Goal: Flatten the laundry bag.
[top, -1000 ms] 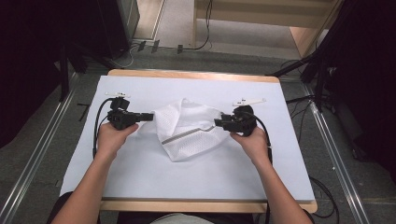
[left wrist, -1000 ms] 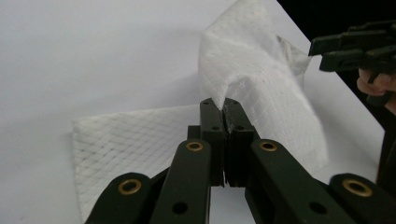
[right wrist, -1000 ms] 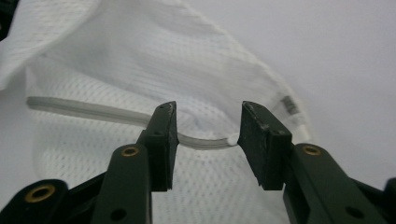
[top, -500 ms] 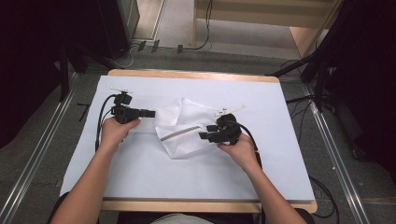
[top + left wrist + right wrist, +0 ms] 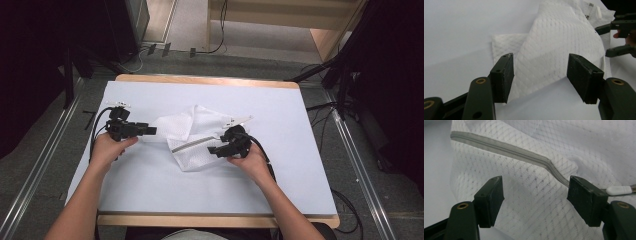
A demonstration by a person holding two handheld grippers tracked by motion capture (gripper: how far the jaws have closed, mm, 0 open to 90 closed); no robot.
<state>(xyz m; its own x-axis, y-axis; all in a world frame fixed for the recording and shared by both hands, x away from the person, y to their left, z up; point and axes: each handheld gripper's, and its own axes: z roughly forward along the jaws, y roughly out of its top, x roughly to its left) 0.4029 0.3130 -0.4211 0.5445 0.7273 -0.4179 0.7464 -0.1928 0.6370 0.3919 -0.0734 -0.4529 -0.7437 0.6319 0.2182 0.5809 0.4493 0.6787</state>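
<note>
A white mesh bag (image 5: 200, 135) with a grey zipper (image 5: 192, 144) lies crumpled in the middle of the table. My left gripper (image 5: 151, 131) sits at the bag's left edge, jaws open around a folded flap of the bag (image 5: 554, 47) and not pinching it. My right gripper (image 5: 212, 150) is at the bag's right side, open, low over the mesh (image 5: 536, 185). The zipper (image 5: 506, 148) runs diagonally ahead of it, and the white pull tab (image 5: 619, 190) shows by its right jaw. The right gripper (image 5: 621, 35) also appears far off in the left gripper view.
A white sheet (image 5: 280, 180) covers the table, with a wooden edge (image 5: 210, 220) along the near side. Cables (image 5: 95, 125) trail from both grippers. Metal rails (image 5: 355, 165) and grey floor flank the table; dark equipment stands at the back.
My right gripper has moved left and toward the person, onto the bag's right part near the zipper end. The left gripper has shifted slightly left, and the bag's left flap lies flatter.
</note>
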